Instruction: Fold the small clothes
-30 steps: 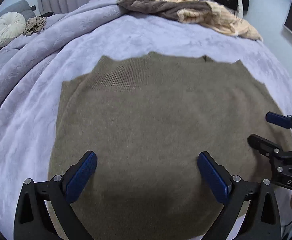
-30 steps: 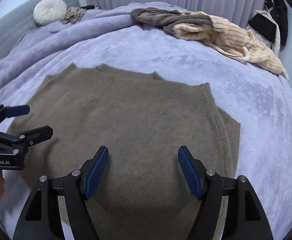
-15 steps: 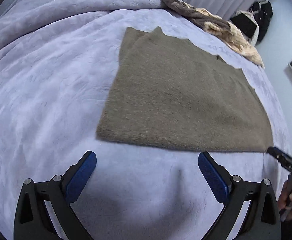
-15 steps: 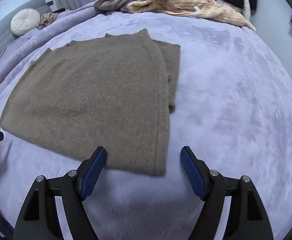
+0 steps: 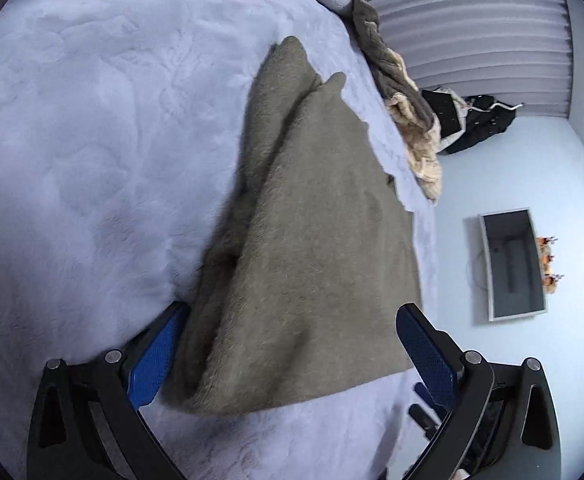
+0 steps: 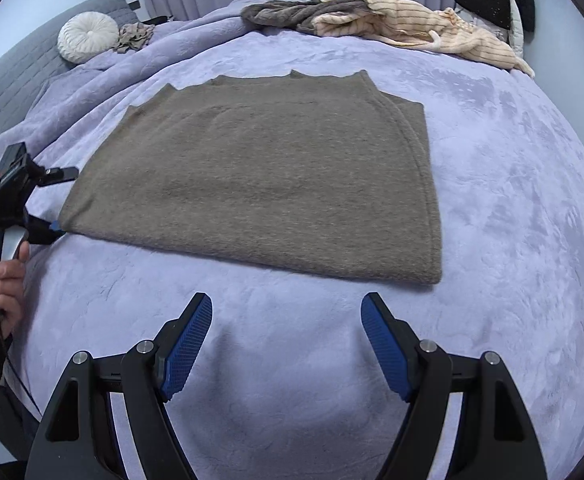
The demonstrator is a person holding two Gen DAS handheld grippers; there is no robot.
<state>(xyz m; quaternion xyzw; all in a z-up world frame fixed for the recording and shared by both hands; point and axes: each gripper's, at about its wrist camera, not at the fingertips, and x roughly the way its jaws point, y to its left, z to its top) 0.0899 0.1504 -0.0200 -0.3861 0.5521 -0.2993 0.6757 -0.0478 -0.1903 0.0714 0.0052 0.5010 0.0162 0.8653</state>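
An olive-brown knit garment (image 6: 264, 176) lies flat and folded on the lilac bed cover. In the left wrist view the garment (image 5: 311, 248) fills the middle, seen from its left end. My left gripper (image 5: 292, 356) is open, its jaws either side of the garment's near left corner, low at the cloth. It also shows in the right wrist view (image 6: 52, 204) at the garment's left edge. My right gripper (image 6: 288, 344) is open and empty, above bare bed cover in front of the garment's near edge.
A pile of brown and cream striped clothes (image 6: 375, 24) lies at the bed's far side. A round white cushion (image 6: 88, 36) sits on a grey sofa at far left. Dark bags (image 5: 471, 120) and a grey box (image 5: 511, 264) stand beyond the bed edge.
My left gripper has swung round to the garment's left end and dropped to its corner. My right gripper has pulled back from the near edge. The garment has not moved.
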